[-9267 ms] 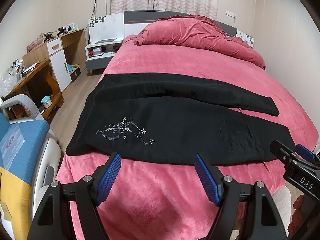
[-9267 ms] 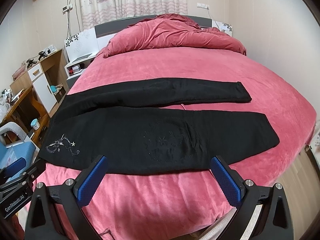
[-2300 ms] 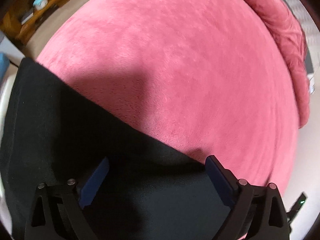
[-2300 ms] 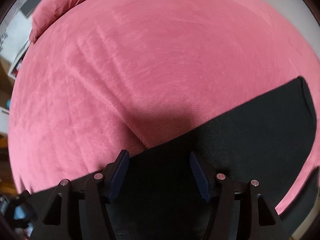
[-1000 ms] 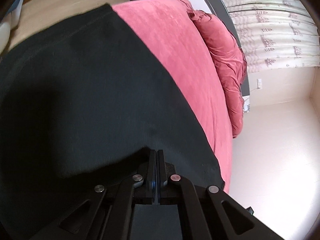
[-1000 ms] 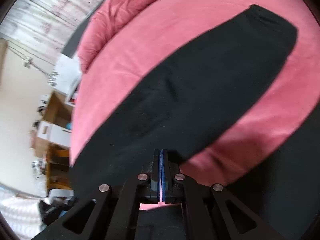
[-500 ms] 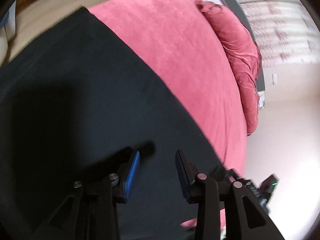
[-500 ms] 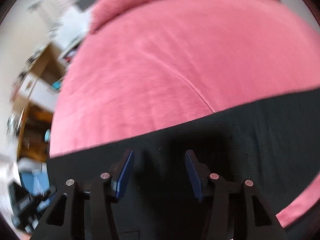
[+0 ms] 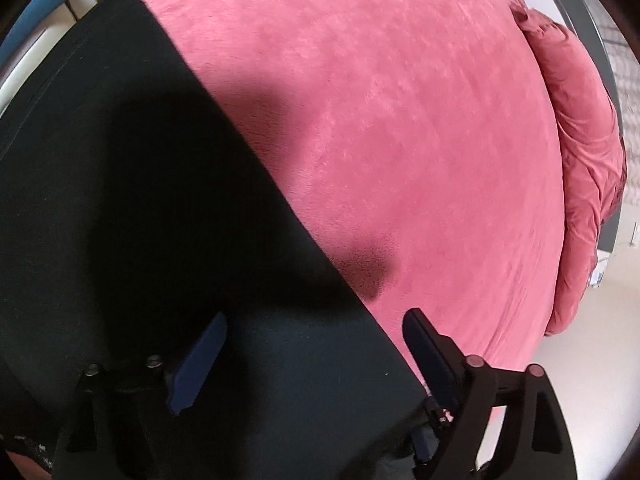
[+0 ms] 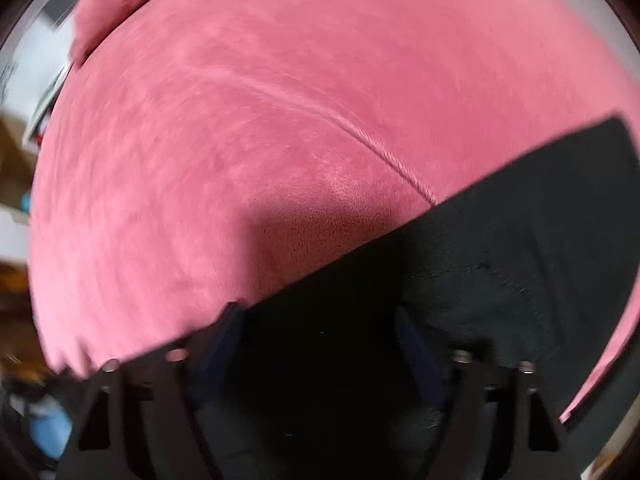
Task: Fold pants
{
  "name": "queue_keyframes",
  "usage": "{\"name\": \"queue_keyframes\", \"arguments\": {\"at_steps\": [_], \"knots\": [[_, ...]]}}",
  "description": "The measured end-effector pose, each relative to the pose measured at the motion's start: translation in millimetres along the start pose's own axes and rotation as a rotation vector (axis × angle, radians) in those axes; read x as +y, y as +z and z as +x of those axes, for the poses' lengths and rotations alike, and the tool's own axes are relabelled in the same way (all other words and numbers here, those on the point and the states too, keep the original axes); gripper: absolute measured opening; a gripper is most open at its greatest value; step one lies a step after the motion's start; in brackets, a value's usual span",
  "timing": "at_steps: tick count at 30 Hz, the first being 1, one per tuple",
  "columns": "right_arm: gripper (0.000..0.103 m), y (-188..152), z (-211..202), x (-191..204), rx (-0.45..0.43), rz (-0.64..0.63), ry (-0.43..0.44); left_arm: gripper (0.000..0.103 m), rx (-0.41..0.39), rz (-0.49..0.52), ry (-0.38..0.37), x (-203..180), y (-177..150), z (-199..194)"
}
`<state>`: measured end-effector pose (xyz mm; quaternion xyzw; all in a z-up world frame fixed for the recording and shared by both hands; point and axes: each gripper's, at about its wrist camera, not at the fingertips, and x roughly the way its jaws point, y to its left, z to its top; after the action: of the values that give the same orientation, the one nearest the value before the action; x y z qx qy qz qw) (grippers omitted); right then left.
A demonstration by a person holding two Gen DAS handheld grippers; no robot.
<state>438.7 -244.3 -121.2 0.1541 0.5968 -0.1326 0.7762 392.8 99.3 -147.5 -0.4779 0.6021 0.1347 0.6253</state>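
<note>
The black pants [image 9: 140, 220] lie flat on the pink bedspread [image 9: 400, 120], one leg folded over the other. In the left wrist view they fill the lower left with a straight diagonal edge. My left gripper [image 9: 316, 344] hangs just above that edge, its jaws opening wide, blue pads [image 9: 200, 356] apart and nothing pinched. In the right wrist view the pants [image 10: 520, 240] cover the lower right. My right gripper [image 10: 320, 340] points down over the fabric near its far edge, jaws opening, the cloth below them and not gripped. That view is blurred.
A bunched pink duvet [image 9: 580, 160] lies along the head of the bed at the right. A blue and white chair [image 9: 44, 8] shows at the upper left past the bed's edge. Wooden furniture [image 10: 12, 152] is a blur at the left.
Both grippers were shut on the pants a second ago and have opened, letting the cloth go. Both views have swung towards the bare pink bedspread.
</note>
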Motion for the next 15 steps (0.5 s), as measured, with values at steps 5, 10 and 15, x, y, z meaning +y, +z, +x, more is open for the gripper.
{"name": "queue_keyframes", "arguments": {"at_steps": [5,10,15], "knots": [[0.006,-21,-15,-10,-0.095,-0.122,0.079,0.095,0.013,0.061,-0.036,6,-2,-2],[0.005,-60,-42,-35,-0.197,-0.165,0.171,0.094,0.018,0.084,-0.083,14,-4,-6],[0.005,-114,-57,-55,-0.279,-0.184,0.210,0.094,0.024,0.078,-0.112,21,-7,-8]]}}
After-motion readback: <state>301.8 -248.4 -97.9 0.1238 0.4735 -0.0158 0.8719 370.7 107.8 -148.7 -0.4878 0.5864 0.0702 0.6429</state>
